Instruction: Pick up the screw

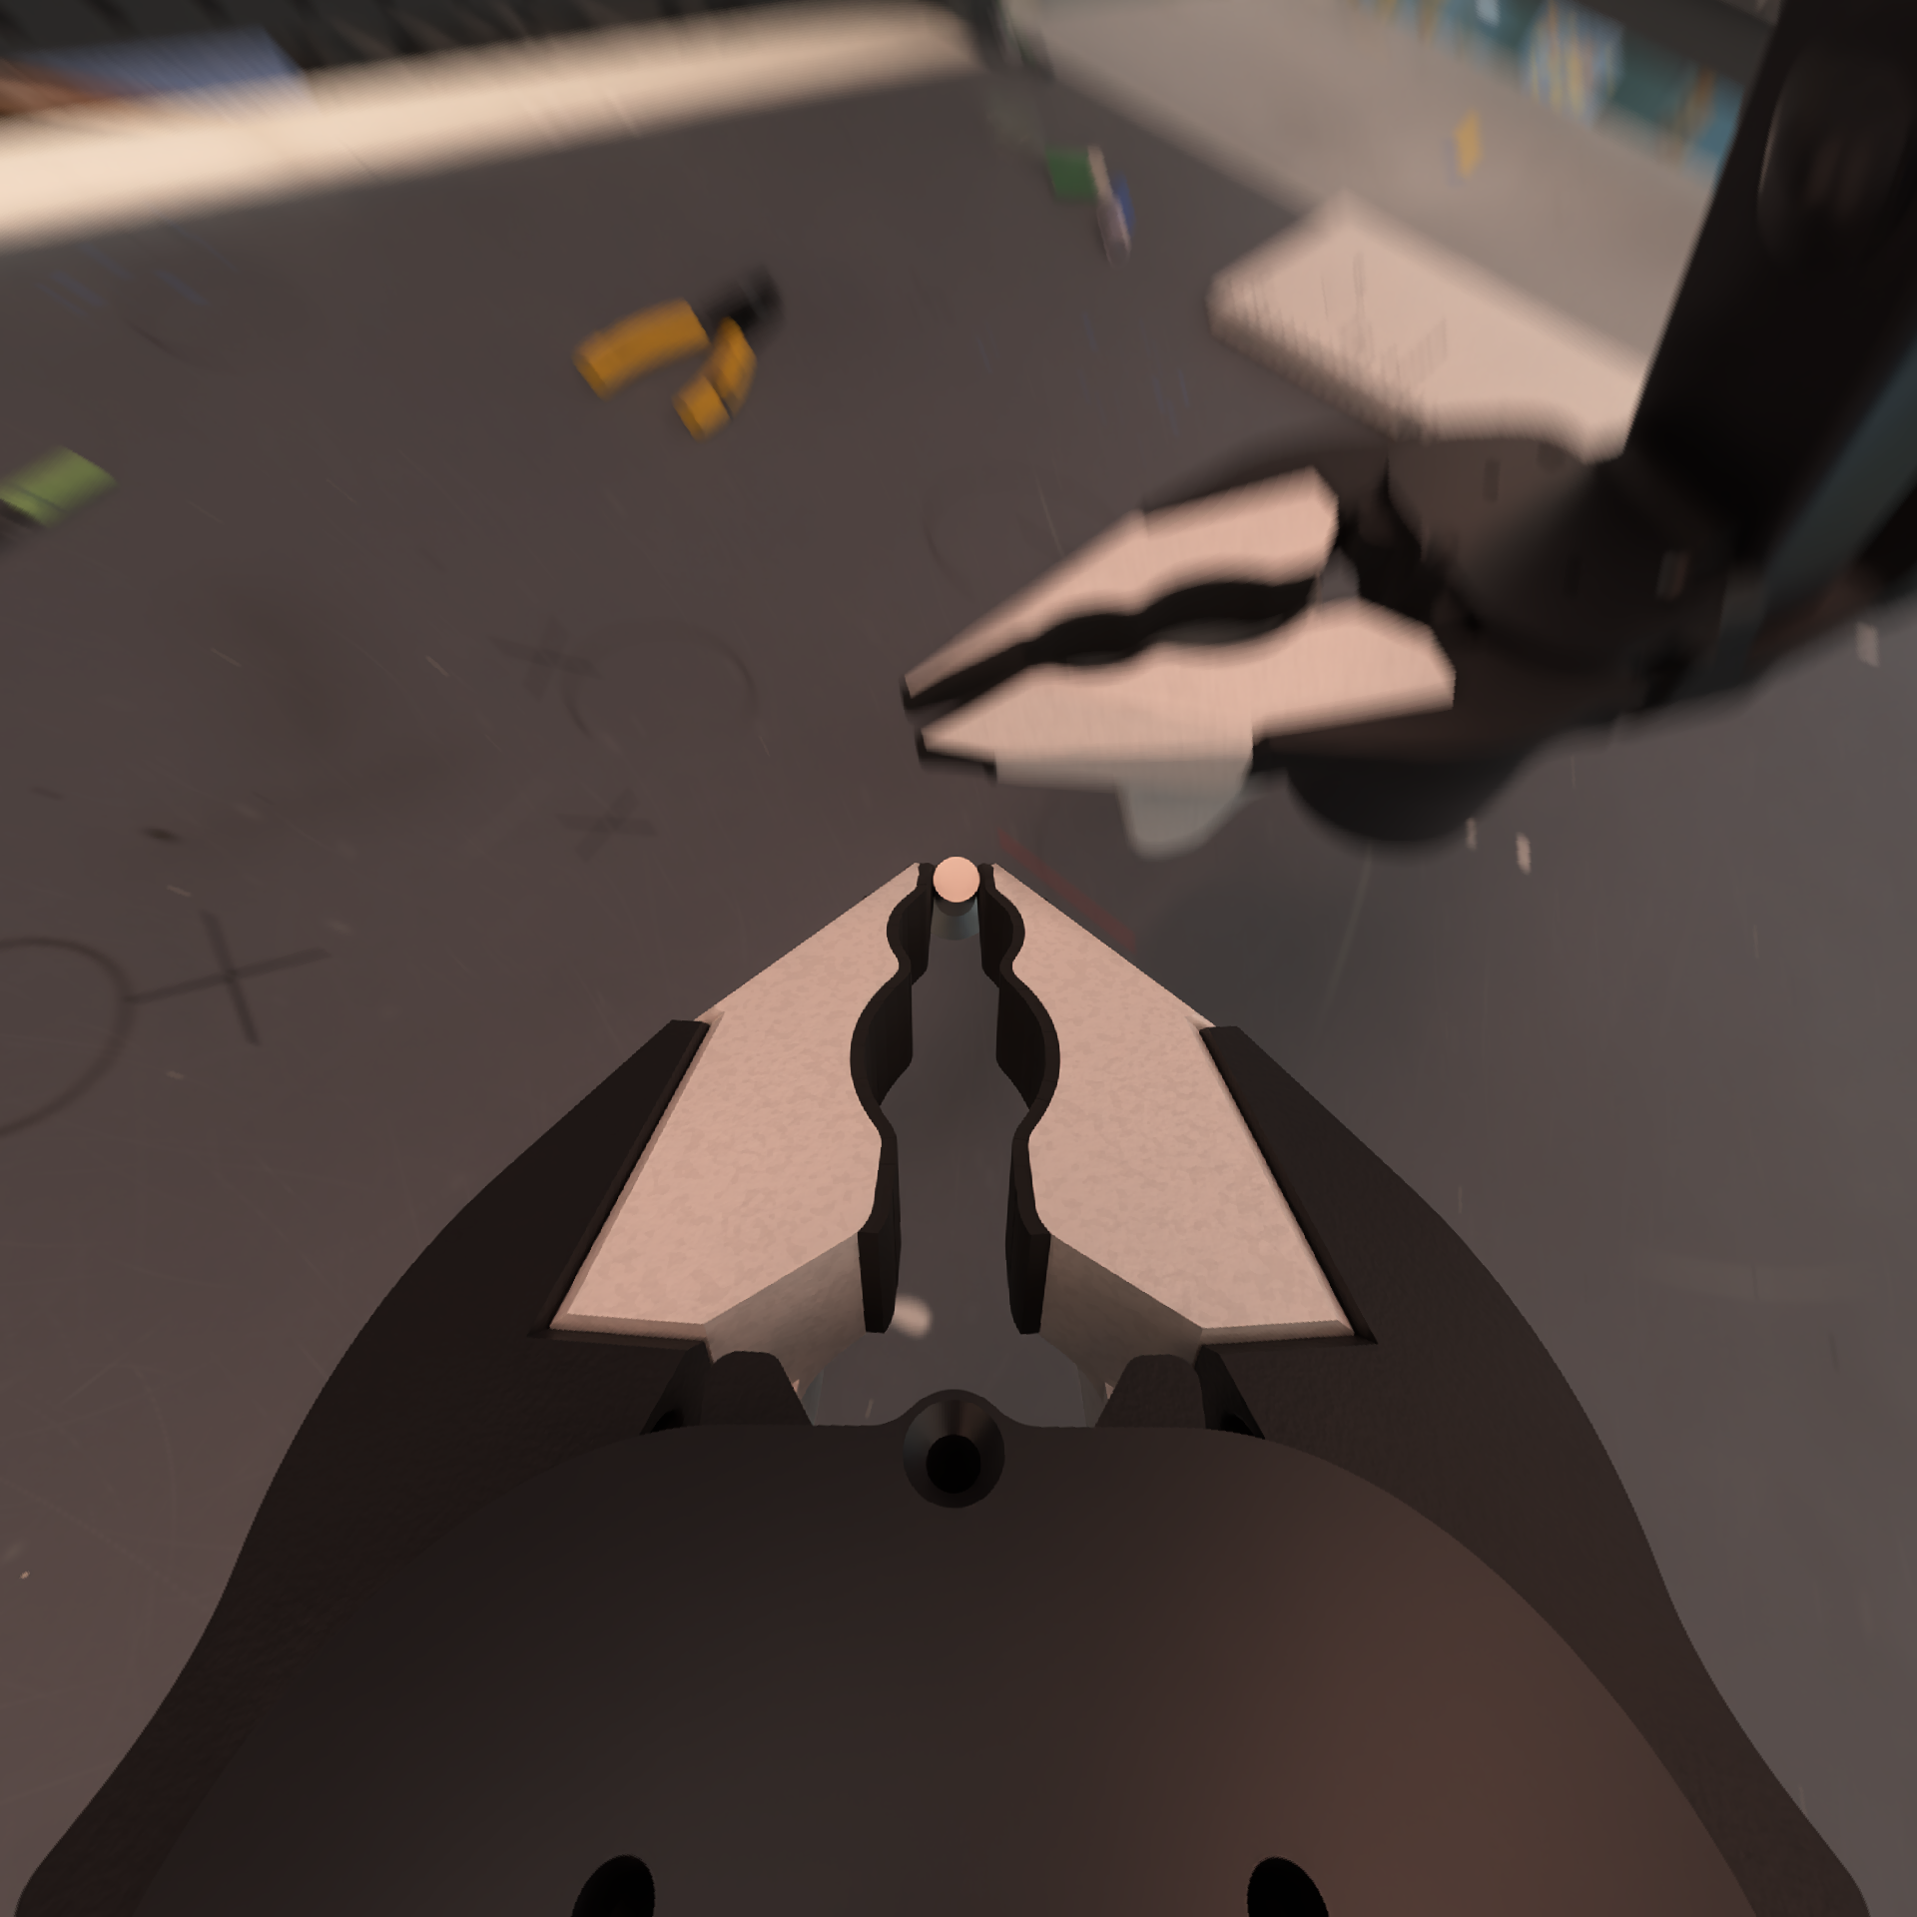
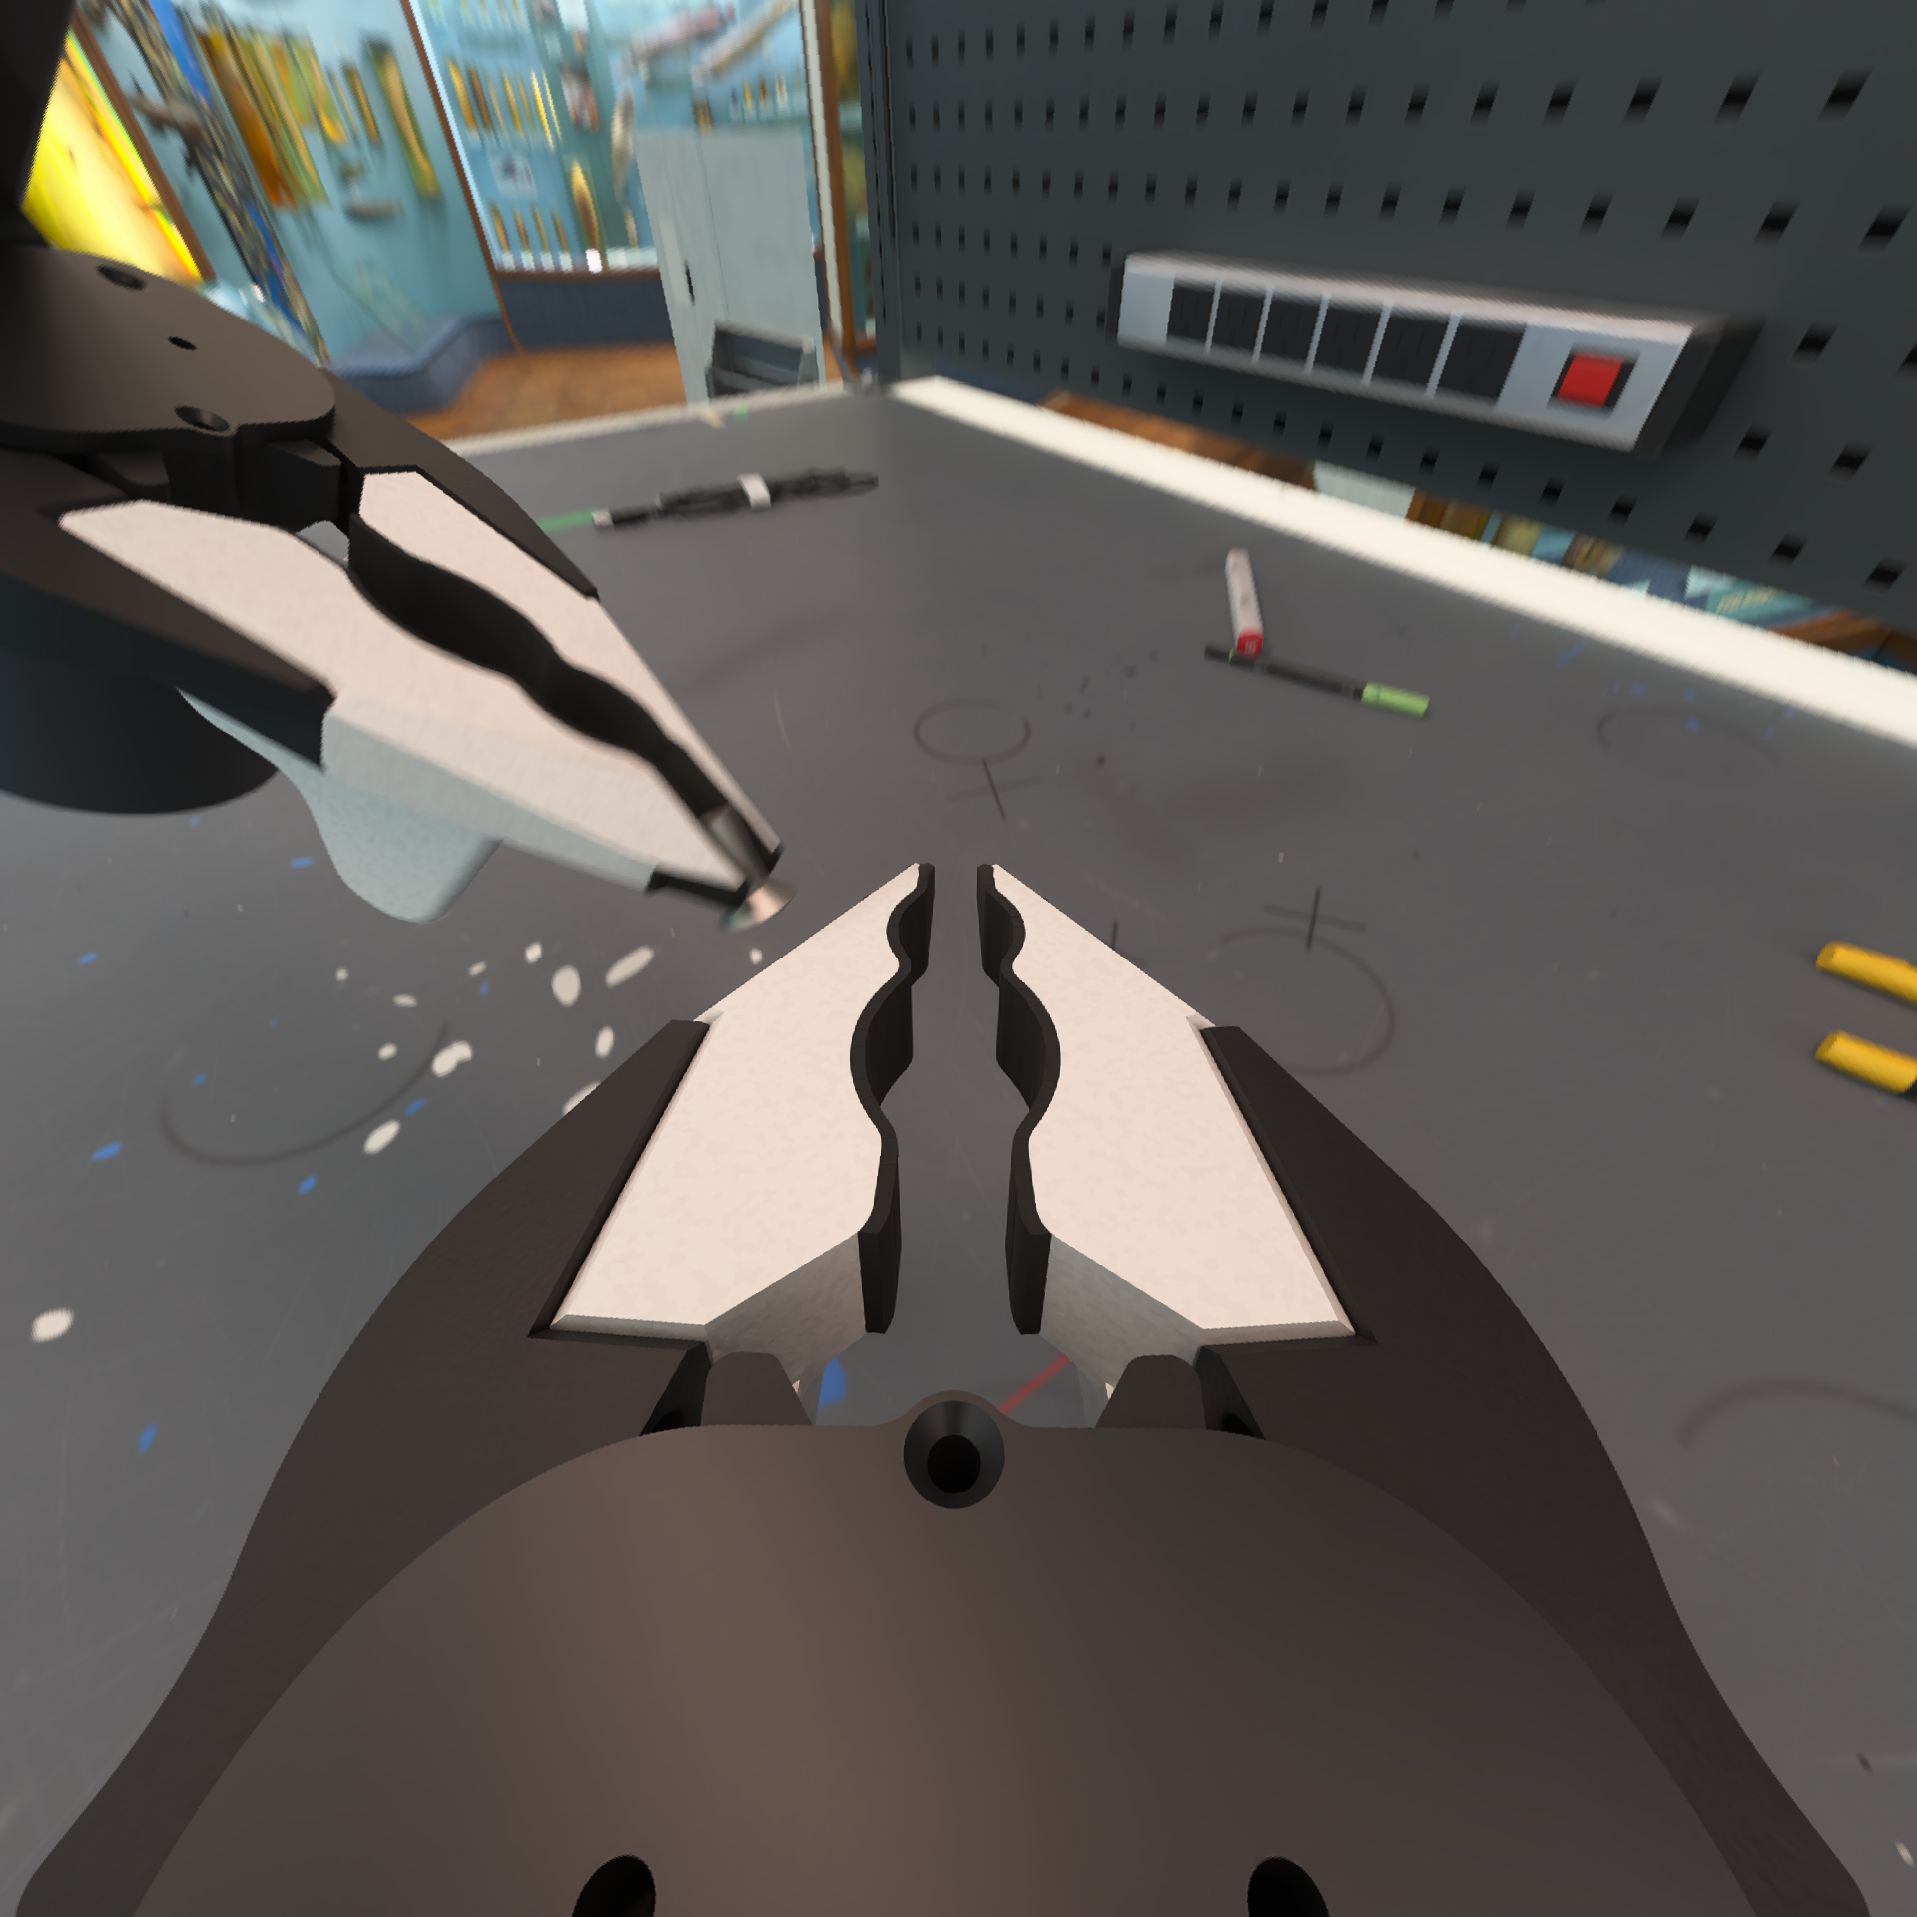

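Observation:
The screw (image 1: 954,882), a small metal one with a round flat head, is pinched at the very tips of my left gripper (image 1: 955,888), which is shut on it and holds it above the dark grey workbench (image 1: 415,726). In the right wrist view the left gripper (image 2: 752,882) reaches in from the upper left with the screw (image 2: 755,900) at its tips. My right gripper (image 2: 954,877) is empty, its jaws drawn together to a narrow slit, just right of the screw. It also shows in the left wrist view (image 1: 915,716), ahead and to the right.
Yellow-handled pliers (image 1: 674,353) lie far left ahead; their handles (image 2: 1867,975) show at the right edge. A white notepad (image 1: 1400,322), a green-tipped pen (image 2: 1317,679), a white tube (image 2: 1242,602) and a cable bundle (image 2: 726,493) lie on the bench. A pegboard with a power strip (image 2: 1400,342) stands behind.

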`<control>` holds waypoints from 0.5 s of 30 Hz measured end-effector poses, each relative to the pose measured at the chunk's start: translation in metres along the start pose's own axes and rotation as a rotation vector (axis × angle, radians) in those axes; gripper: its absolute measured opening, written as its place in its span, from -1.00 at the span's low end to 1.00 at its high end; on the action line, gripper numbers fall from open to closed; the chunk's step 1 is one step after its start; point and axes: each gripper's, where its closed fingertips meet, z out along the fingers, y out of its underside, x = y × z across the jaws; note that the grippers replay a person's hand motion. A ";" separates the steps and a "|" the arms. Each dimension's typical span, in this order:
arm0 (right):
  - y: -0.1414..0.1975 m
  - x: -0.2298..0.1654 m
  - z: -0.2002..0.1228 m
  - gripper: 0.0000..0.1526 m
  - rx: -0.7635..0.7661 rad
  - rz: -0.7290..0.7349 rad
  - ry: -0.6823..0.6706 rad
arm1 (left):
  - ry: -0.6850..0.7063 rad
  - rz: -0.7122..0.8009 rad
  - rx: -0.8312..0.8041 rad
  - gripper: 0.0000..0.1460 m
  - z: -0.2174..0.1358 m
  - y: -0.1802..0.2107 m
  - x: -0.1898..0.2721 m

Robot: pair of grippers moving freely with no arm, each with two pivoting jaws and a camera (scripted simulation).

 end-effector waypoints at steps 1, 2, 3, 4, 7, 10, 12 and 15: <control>0.006 0.002 0.000 -0.89 -0.044 0.009 -0.002 | 0.052 0.035 -0.100 -0.89 0.002 0.017 0.001; 0.011 0.005 -0.001 -0.89 -0.088 0.019 -0.001 | 0.068 0.102 -0.221 -0.89 0.004 0.036 -0.003; 0.016 0.008 -0.002 -0.89 -0.122 0.019 0.005 | 0.039 0.196 -0.293 -0.89 0.005 0.050 -0.010; 0.021 0.012 -0.002 -0.89 -0.147 0.005 0.013 | 0.026 0.290 -0.331 -0.89 0.005 0.061 -0.012; 0.027 0.014 -0.001 -0.89 -0.172 -0.007 0.006 | 0.088 0.376 -0.372 -0.89 0.007 0.076 -0.009; 0.030 0.012 0.001 -0.89 -0.177 -0.009 -0.012 | 0.114 0.373 -0.387 -0.89 0.011 0.086 -0.009; 0.032 0.012 0.001 -0.89 -0.184 -0.020 0.000 | 0.132 0.375 -0.410 -0.89 0.013 0.093 -0.009; 0.032 0.012 0.000 -0.89 -0.177 -0.014 0.003 | 0.150 0.364 -0.405 -0.89 0.015 0.096 -0.007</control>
